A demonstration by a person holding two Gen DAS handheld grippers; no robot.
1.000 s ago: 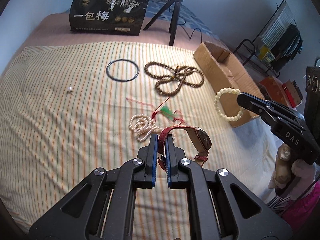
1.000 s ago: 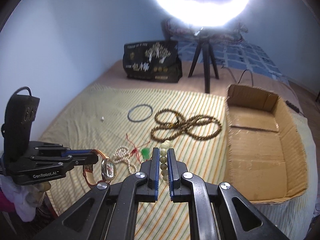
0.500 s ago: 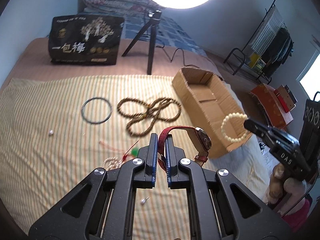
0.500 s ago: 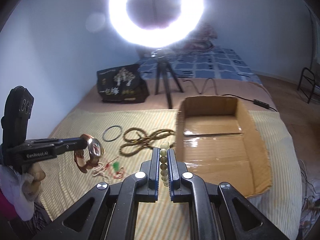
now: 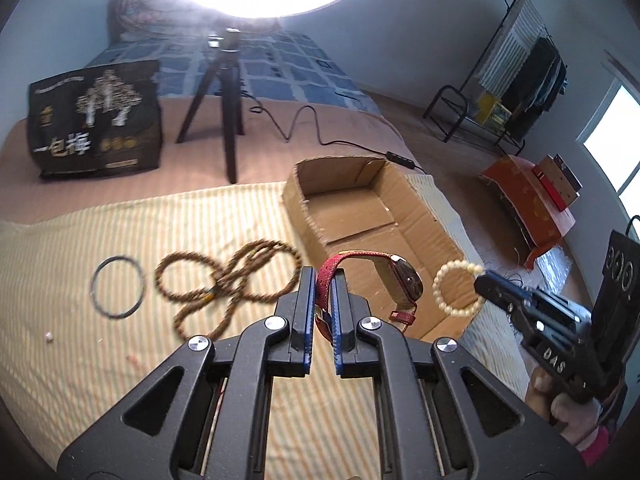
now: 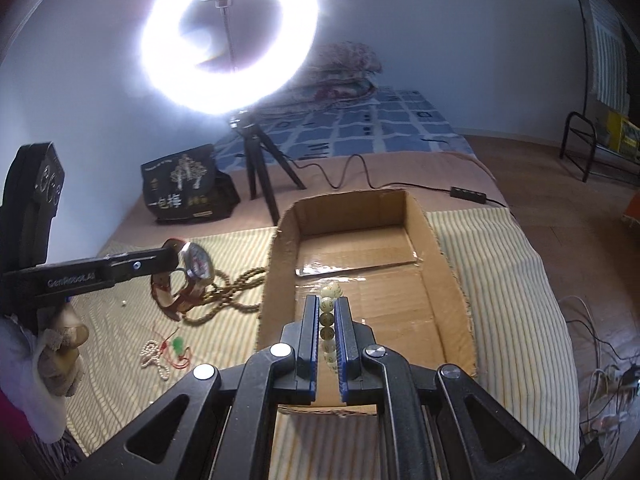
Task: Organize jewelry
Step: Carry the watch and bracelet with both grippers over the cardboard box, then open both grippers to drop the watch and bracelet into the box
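Both claws are loaded rn: left gripper [image 5: 320,276] clamped on the red strap of the watch [image 5: 394,280], right gripper [image 6: 329,312] pinched on the pale bead bracelet [image 6: 330,300]. A sec ago they hung over the striped cloth [image 5: 120,360] w/ the other jewelry; now both have swung over to the cardboard box [image 6: 440,280]. Bracelet's over its floor, watch at the near wall. Prob drop-off next imo.

Left gripper [image 5: 324,280] clamps red-strapped wristwatch [image 5: 400,284], frame centre, before open brown cardboard box [image 5: 360,204]; brown bead necklace [image 5: 224,276] centre-left.
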